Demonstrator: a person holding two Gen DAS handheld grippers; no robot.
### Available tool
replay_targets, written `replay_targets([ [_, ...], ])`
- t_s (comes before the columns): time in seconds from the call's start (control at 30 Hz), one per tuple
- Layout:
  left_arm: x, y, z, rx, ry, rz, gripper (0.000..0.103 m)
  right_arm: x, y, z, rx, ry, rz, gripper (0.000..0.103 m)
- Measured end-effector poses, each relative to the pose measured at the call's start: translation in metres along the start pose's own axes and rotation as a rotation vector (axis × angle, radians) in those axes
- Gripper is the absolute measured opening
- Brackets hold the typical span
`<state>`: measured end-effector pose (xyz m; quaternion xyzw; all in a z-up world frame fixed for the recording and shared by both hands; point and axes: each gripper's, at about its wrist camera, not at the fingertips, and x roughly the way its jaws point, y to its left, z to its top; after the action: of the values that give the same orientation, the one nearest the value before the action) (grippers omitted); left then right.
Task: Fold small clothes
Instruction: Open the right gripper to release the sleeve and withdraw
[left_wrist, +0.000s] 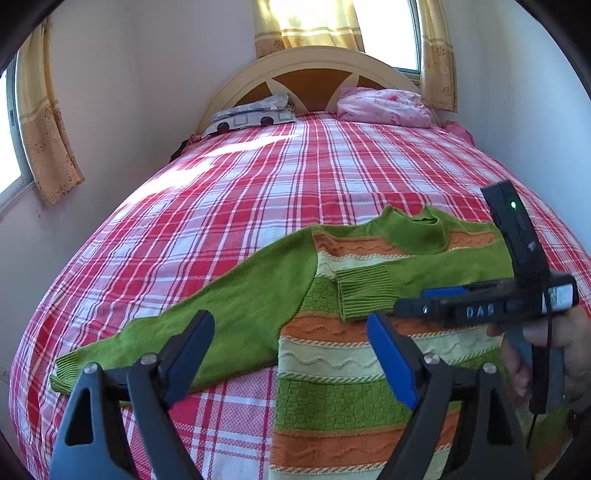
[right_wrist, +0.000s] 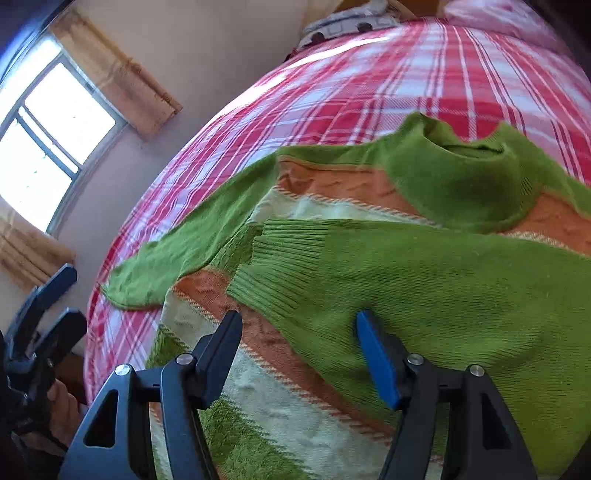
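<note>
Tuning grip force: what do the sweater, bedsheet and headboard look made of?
Sweater: soft knit, likely wool or acrylic; ribbed cuffs and raised wavy stripes show, matte.
Bedsheet: woven plaid, probably cotton; visible weave, matte.
Headboard: looks like painted wood with brown inset panels, slight sheen; material uncertain.

The sweater has its hem cut off by the left wrist view's lower edge, behind the left tongs. In the right wrist view its right shoulder runs past the frame, and the pillows are blurred and cropped.
</note>
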<state>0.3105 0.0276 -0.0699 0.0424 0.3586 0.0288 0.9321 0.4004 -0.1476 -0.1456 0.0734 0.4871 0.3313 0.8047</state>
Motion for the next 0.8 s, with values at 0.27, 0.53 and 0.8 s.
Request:
replay_targets([
  [0.27,0.048,-0.007,0.0,-0.026,0.064,-0.041,0.079,-0.096,-0.031,-0.057,-0.001,-0.11,-0.047,0.066],
  [0.53,0.075,-0.04,0.002,0.021,0.094,0.0,0.079,-0.124,-0.125,-0.077,0.251,-0.087,-0.325,0.071],
  [0.8,0.075,-0.055,-0.003,0.108,0.092,0.017,0.083,-0.137,-0.113,-0.092,0.188,-0.065,-0.382,0.071],
])
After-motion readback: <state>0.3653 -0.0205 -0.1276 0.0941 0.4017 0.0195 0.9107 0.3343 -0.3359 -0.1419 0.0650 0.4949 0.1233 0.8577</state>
